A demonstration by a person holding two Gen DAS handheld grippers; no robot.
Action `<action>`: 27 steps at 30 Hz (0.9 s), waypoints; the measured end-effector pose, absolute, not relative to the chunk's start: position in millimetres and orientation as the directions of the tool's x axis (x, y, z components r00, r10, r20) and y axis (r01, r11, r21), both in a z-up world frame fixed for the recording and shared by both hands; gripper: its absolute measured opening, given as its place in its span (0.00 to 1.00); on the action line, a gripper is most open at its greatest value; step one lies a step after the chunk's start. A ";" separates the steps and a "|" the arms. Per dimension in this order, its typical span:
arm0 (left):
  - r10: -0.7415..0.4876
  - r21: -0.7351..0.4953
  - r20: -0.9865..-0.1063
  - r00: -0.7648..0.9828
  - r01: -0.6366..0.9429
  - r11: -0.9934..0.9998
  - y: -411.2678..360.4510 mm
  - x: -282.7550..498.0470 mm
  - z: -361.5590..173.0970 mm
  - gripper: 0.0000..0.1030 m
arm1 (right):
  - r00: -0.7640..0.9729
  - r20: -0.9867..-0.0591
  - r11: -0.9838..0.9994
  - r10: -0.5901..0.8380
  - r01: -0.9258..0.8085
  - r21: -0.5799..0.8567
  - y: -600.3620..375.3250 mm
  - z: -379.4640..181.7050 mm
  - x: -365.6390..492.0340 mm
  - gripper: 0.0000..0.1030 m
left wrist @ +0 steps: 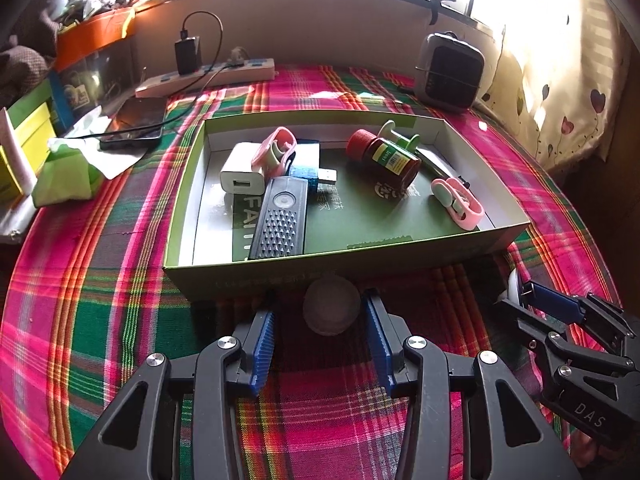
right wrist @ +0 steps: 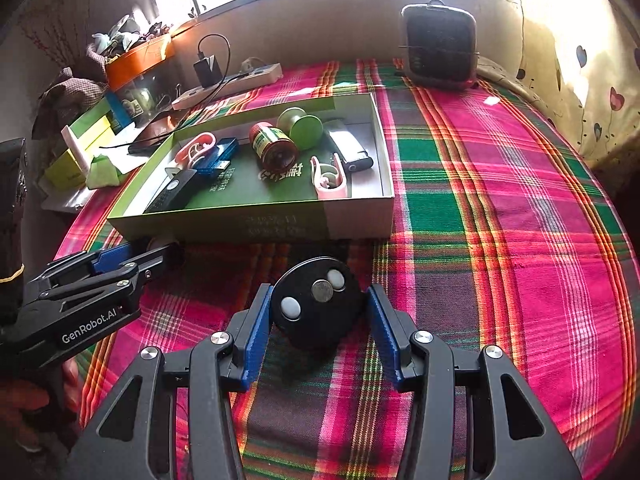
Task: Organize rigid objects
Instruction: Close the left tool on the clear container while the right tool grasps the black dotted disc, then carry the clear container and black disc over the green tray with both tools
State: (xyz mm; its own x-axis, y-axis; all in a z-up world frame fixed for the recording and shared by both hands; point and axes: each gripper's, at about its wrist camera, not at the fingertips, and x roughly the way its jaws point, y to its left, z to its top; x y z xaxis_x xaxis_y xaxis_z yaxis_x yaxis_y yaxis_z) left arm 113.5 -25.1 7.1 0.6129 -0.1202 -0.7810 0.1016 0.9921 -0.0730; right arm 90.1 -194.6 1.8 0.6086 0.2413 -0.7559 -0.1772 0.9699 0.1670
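A shallow green box (left wrist: 348,268) sits on a plaid cloth (right wrist: 500,240), and everything else is placed here by reference to that box.

Inside the box, toward its left end, a white charger (left wrist: 242,174) lies under a pink clip (left wrist: 276,150), with a blue stick (left wrist: 316,176) beside them and a black studded bar (left wrist: 280,224) reaching almost to the near wall. Toward the right end lie a red-capped bottle (left wrist: 384,156) on its side, a green spool (left wrist: 400,138) behind it near the far wall, and a second pink clip (left wrist: 458,202) close to the right wall. The middle of the box floor, along the near wall, shows bare green lining.

Just outside the near wall, a pale round lid (left wrist: 331,310) rests on the cloth between the blue pads of the left gripper (left wrist: 320,328), which is spread wide, the pads not touching the lid. The lid sits close under the box edge.

Off the near right corner of the box, the right gripper (right wrist: 318,312) pinches a black disc (right wrist: 316,304) by its rim, the disc tilted with its face toward the camera. Its face shows two white buttons and a metal centre.

To the right of the box the cloth runs wide and bare. Beyond the far wall stand a power strip (left wrist: 208,76) and a small heater (left wrist: 450,72).
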 end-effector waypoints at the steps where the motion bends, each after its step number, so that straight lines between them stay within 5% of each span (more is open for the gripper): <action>1: -0.117 -0.068 -0.780 0.614 0.102 0.992 -26.1 113.4 6.9 0.40 | 0.609 -0.755 0.970 0.243 -0.179 0.167 -194.8 1.5 89.8 0.47; 9: -0.100 -0.051 -0.775 0.624 0.096 0.994 -27.3 112.2 6.2 0.39 | 0.610 -0.751 0.967 0.254 -0.184 0.177 -197.3 1.3 88.9 0.47; 14: -0.095 -0.052 -0.772 0.629 0.086 0.995 -25.0 111.1 6.8 0.27 | 0.610 -0.749 0.966 0.259 -0.186 0.182 -198.3 1.2 88.9 0.47; 27: -0.119 -0.071 -0.767 0.630 0.101 0.992 -25.7 102.4 7.7 0.26 | 0.611 -0.751 0.967 0.252 -0.186 0.173 -197.4 1.0 88.7 0.47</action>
